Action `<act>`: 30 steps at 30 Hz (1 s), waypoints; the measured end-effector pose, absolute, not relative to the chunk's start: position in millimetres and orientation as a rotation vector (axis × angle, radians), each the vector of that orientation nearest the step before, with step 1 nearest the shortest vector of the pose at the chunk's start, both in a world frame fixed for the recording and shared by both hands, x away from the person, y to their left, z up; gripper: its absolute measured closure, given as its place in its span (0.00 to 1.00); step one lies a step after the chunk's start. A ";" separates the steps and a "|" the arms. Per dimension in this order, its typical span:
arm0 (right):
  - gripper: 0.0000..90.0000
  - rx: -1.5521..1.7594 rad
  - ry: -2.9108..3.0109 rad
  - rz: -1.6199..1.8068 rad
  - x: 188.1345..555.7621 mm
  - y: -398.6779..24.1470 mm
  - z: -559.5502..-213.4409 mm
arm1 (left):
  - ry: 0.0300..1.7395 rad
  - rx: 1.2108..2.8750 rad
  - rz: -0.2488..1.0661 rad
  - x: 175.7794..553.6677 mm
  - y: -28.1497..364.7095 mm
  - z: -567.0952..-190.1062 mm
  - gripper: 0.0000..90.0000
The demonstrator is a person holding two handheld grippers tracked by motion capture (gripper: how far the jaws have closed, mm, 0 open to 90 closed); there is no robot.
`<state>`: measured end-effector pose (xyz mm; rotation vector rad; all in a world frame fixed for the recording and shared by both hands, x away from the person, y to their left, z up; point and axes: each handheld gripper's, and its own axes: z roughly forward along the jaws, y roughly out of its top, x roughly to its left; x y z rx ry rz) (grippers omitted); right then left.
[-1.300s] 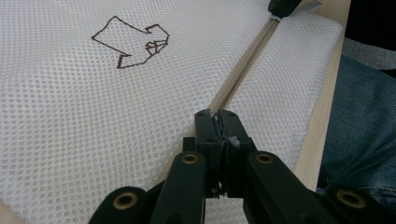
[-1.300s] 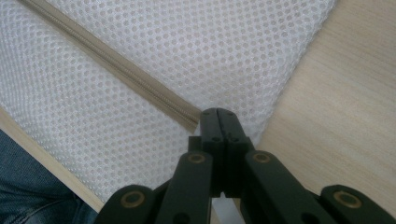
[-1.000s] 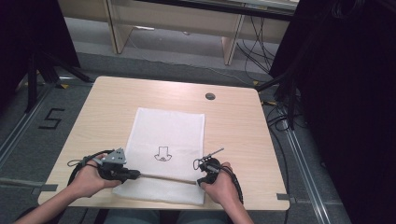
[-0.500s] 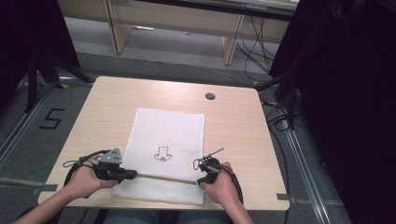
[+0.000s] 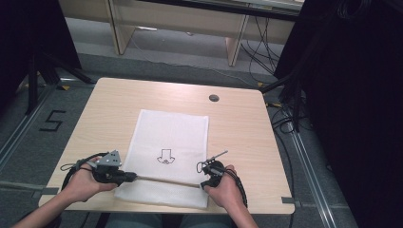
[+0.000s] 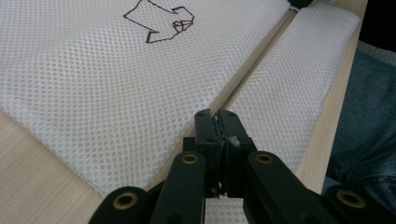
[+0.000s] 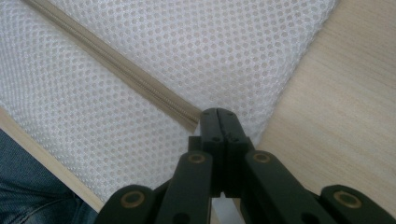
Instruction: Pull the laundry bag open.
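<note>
Near front edge of counter [image 5: 237, 118]: left hand-held gripper [image 5: 132, 178] clamped tight on zipper [image 6: 252, 65] of white mesh bag [image 5: 166, 137], small white piece pinched between tips. Right hand-held gripper [image 5: 202, 184] fully closed at zipper's other end, by bag's right front corner. Bag flat, centre-front of counter; contents not discernible.

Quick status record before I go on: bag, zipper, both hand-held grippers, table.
bag: white mesh bag flat on the table, arrow-shaped mark on top
zipper: beige zipper across the bag's near end
left hand-held gripper: shut, pinching something small at the zipper's left end
right hand-held gripper: shut at the zipper's right end, by the bag's edge
</note>
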<state>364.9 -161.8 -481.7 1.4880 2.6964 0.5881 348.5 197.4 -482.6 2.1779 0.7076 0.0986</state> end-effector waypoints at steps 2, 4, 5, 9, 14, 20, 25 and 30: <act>1.00 1.487 2.697 0.588 364.9 -161.7 -481.7 | 0.691 2.204 0.128 350.0 200.2 -481.5 0.97; 1.00 1.488 2.697 0.589 364.9 -161.8 -481.7 | 0.713 2.187 0.118 349.3 201.7 -482.2 0.97; 1.00 1.488 2.695 0.591 364.8 -161.9 -481.7 | 0.723 2.172 0.103 348.7 202.5 -482.5 0.97; 1.00 1.486 2.696 0.587 364.9 -161.7 -481.7 | 0.726 2.173 0.110 348.6 206.6 -482.0 0.97; 1.00 1.488 2.693 0.588 364.8 -161.6 -481.7 | 0.731 2.181 0.116 348.5 208.4 -481.5 0.97; 1.00 1.488 2.693 0.591 364.7 -161.7 -481.8 | 0.728 2.174 0.121 349.2 213.8 -481.4 0.97; 1.00 1.493 2.691 0.591 364.5 -161.5 -481.6 | 0.746 2.174 0.127 348.2 215.3 -482.1 0.97; 1.00 1.487 2.692 0.589 364.6 -161.5 -481.8 | 0.764 2.146 0.118 347.2 219.6 -481.6 0.97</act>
